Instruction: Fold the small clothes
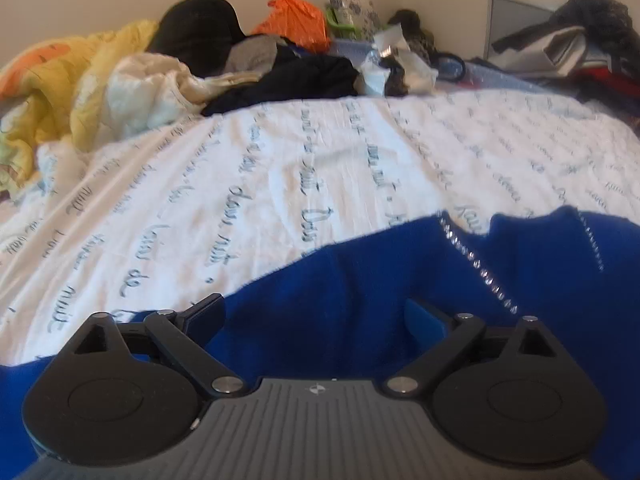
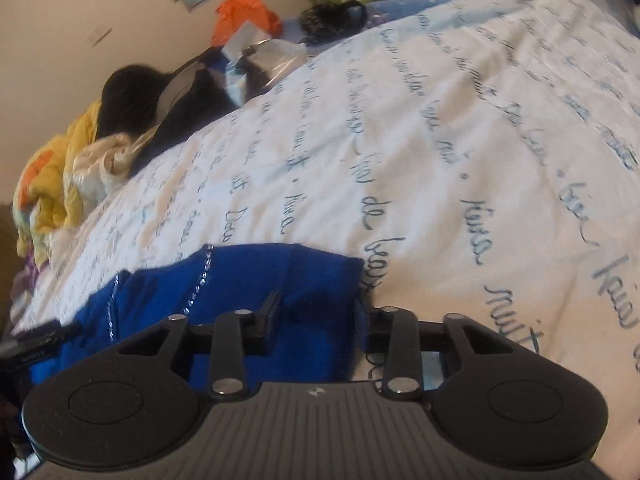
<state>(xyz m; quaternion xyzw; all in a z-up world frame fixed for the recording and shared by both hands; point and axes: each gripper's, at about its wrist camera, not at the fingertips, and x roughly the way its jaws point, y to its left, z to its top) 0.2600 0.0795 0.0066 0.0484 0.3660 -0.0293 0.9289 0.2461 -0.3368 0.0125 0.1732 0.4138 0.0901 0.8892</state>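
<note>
Hand-held gripper on the left (image 1: 312, 312) stands released, jaws spread wide over the blue garment (image 1: 380, 292), which lies flat on the white bedspread with script print (image 1: 280, 168); nothing is pinched, probably so the cloth can settle or a new grip be chosen. The right hand-held gripper (image 2: 316, 320) is clenched on the garment's edge, seemingly pinning that side so the fold keeps its line. Both tools tilt down toward the bed, low over the cloth. A rhinestone trim (image 1: 480, 268) runs across the fabric; a pile of other clothes (image 1: 280, 72) sits well apart at the far side.
</note>
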